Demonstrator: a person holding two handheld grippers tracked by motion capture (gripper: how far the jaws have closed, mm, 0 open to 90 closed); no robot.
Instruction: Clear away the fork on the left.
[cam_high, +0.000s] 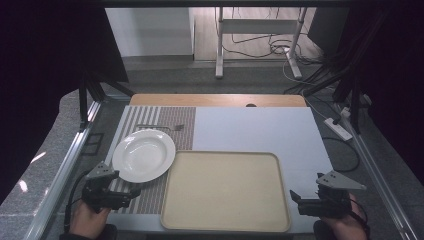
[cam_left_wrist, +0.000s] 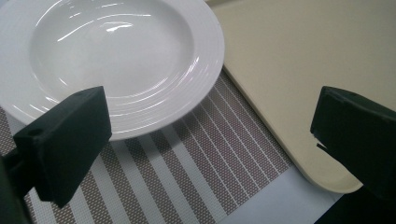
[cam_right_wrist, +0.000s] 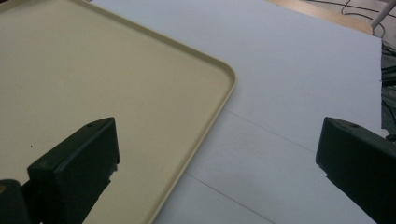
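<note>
A white deep plate (cam_high: 143, 155) rests on a brown-and-white striped placemat (cam_high: 165, 122) at the table's left. A fork (cam_high: 161, 127) lies on the mat behind it. An empty beige tray (cam_high: 225, 190) sits at the front centre, its left edge over the mat. My left gripper (cam_high: 133, 193) hovers at the front left, just in front of the plate, open with nothing between its jaws. The left gripper view looks over the plate (cam_left_wrist: 112, 56), mat (cam_left_wrist: 187, 172) and tray corner (cam_left_wrist: 303, 70). My right gripper (cam_high: 295, 200) is open and empty beside the tray's right front corner (cam_right_wrist: 93, 70).
The white table sheet (cam_high: 260, 130) runs bare behind and to the right of the tray, with a wooden strip (cam_high: 215, 100) at its far edge. Metal frame rails (cam_high: 75, 150) flank both sides. A power strip (cam_high: 338, 128) and cables lie on the floor at right.
</note>
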